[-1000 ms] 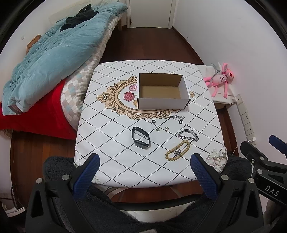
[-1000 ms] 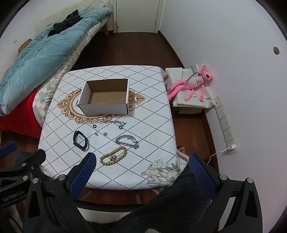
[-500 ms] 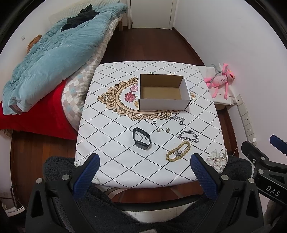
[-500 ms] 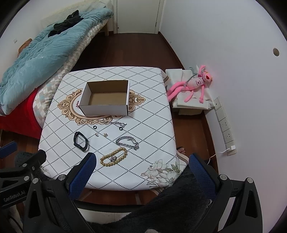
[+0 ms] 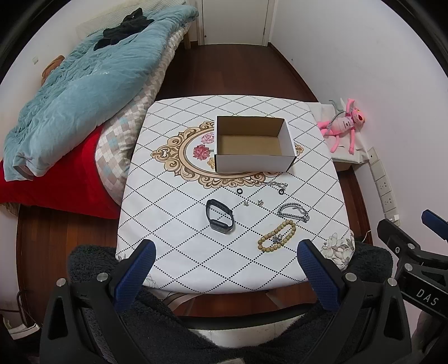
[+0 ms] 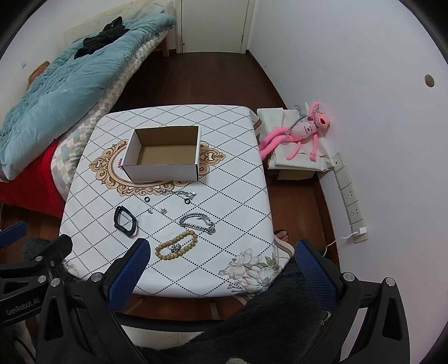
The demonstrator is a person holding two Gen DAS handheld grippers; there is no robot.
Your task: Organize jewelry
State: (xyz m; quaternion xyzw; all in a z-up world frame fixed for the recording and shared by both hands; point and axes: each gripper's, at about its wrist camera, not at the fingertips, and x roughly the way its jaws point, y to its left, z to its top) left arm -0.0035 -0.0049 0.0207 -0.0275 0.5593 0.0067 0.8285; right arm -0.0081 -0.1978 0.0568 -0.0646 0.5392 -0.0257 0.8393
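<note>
Nothing is packed yet: the box (image 5: 252,145) sits empty, both grippers' fingers (image 5: 134,268) spread wide, holding nothing. Judging by reach, the bead bracelet (image 6: 176,245) comes first, needing a low pinch off the worktop (image 5: 173,212).

My small bedroom, dark wood floor (image 5: 229,72), white walls (image 6: 350,56), white door (image 5: 235,19) ahead, bed with teal quilt (image 5: 81,84) and red sheet (image 5: 53,182) to my left, wall sockets (image 6: 350,196) low on the right.
</note>
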